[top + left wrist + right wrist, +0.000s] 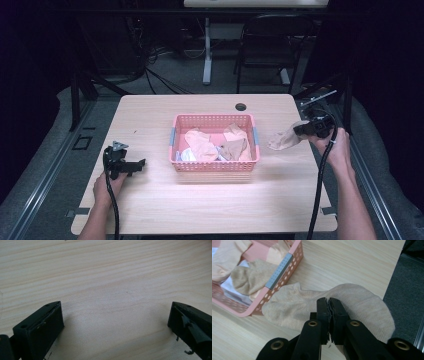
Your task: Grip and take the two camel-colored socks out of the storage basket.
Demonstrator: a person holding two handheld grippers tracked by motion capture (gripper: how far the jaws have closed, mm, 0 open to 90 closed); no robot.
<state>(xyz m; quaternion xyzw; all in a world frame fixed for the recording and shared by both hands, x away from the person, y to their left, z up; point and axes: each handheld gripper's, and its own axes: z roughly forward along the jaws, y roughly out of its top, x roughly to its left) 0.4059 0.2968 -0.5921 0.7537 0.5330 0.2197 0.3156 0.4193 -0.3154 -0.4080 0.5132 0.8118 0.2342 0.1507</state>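
Left claw (pixel 141 164) rests low on the bare counter (pixel 150 210), well left of the basket; jaws spread wide, nothing between them, plain wood grain under it in the left gripper view.

Pink basket (pixel 215 166) sits mid-counter with several beige and tan socks plus something white piled loosely inside.

Right claw (pixel 328 303) is pinched tight on a beige sock (pixel 294 306), jaws nearly meeting with only a fold of knit between them. In the high view the sock (pixel 283 140) hangs off that claw just right of the basket, over the counter's right side, toe end drooping toward the basket rim.

Handling read: light, limp knit with no stiffness, so it drapes and swings off whatever point holds it. Not fragile; not slippery, the ribbing likely gives the pads good bite. Current hold looks mid-body near an edge, and both ends sag. Probably better to take the cuff or a bunched fold, since a thin single layer could slip out.
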